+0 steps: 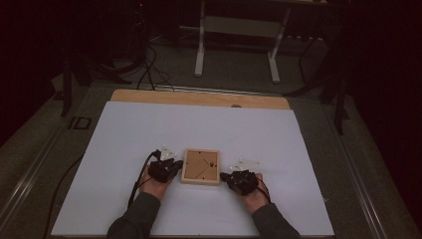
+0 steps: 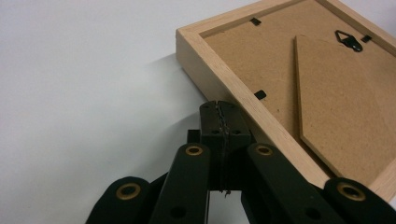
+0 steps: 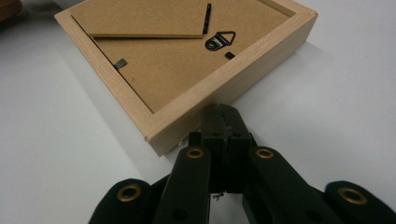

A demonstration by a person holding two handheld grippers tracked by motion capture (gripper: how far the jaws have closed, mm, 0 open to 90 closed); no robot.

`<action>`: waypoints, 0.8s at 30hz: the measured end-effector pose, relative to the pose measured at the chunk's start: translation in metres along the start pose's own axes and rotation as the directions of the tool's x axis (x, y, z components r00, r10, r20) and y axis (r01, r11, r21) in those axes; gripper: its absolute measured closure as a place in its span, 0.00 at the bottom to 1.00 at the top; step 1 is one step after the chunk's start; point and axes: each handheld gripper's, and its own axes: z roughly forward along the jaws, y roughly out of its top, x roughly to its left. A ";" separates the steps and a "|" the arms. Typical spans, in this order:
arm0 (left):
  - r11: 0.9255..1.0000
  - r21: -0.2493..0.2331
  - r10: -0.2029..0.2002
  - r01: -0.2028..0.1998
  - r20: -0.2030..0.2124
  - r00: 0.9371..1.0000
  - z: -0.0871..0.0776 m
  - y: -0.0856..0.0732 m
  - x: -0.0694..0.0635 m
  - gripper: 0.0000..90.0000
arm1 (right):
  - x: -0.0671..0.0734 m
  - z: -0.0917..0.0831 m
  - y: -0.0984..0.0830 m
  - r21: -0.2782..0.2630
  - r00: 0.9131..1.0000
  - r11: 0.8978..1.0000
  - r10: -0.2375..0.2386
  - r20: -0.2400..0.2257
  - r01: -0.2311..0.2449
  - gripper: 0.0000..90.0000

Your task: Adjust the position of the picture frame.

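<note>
dim, underexposed high view, corners falling to near black with a reddish cast; brightest on the white sheet (image 1: 149, 139), flat and without glare. soft and grainy there, small detail lost. much brighter and evenly lit in the left gripper view and right gripper view, from above. soft shadow beside the wooden frame (image 2: 219, 77) on the sheet. sharp on the frame's backing, blurred at the nearest black linkage along the bottom edge. mild wide-angle stretch toward the edges.
</note>
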 end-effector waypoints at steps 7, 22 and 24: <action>1.000 0.008 -0.006 0.006 -0.009 1.000 -0.001 0.000 -0.002 1.00 | -0.002 0.003 0.003 0.004 1.000 1.000 0.007 0.012 -0.007 1.00; 0.998 0.009 -0.055 0.055 -0.046 0.997 -0.007 -0.004 -0.002 1.00 | -0.004 0.013 0.015 0.025 1.000 1.000 0.003 0.027 -0.004 1.00; 0.998 0.008 -0.062 0.063 -0.048 0.997 -0.007 -0.004 -0.002 1.00 | -0.004 0.014 0.015 0.027 1.000 1.000 0.006 0.027 -0.007 1.00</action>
